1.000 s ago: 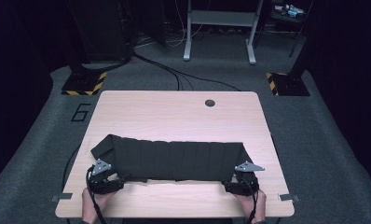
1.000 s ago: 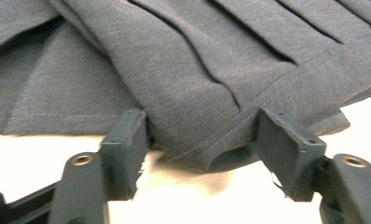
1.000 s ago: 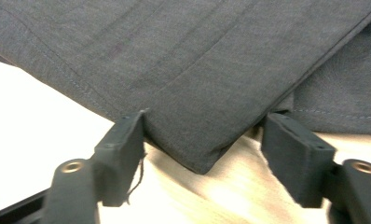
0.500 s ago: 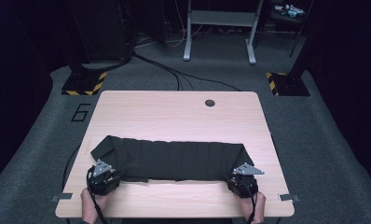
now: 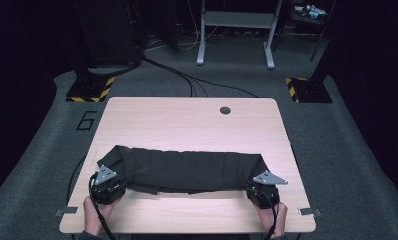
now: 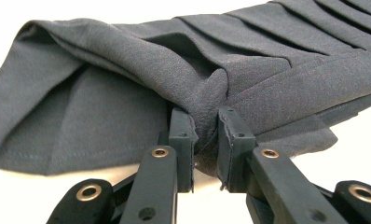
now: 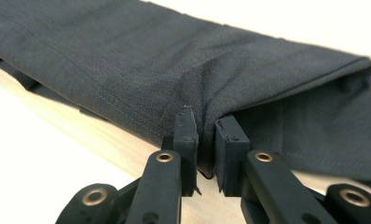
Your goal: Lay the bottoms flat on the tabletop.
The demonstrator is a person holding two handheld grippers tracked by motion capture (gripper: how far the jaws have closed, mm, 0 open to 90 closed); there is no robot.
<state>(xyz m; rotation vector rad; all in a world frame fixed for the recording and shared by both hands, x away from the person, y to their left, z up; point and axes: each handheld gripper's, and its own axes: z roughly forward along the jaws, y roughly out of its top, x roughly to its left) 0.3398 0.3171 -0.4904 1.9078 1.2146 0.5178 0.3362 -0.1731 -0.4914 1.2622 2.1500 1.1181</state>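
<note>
One dark pleated cloth (image 5: 187, 170) lies across the near half of one wooden table (image 5: 187, 120), stretched in a long band from left to right. Its pleats run as parallel folds along the band; the count of pleats cannot be told for certain.

Two grippers are present, one per hand. The left gripper (image 5: 108, 184) sits at the cloth's near left corner. In the left gripper view its jaws have just been closing and now clench a bunched fold of the cloth (image 6: 207, 100) between the pads. The right gripper (image 5: 263, 189) sits at the near right corner. In the right gripper view its jaws have likewise just been closing and now pinch a gathered edge of the cloth (image 7: 207, 116). Each gripper carries one grey three-cornered plate on top. Two hands enter from the bottom edge, the left hand (image 5: 93, 215) and the right hand (image 5: 273, 217).

Writing: one figure "6" (image 5: 87, 120) is marked on the floor just beside the table's far left corner. Two black-and-yellow striped bases (image 5: 90, 90) stand on the floor beyond the table, one left, one right.

One round hole (image 5: 225, 110) is set in the tabletop near the far edge, well apart from the cloth.
</note>
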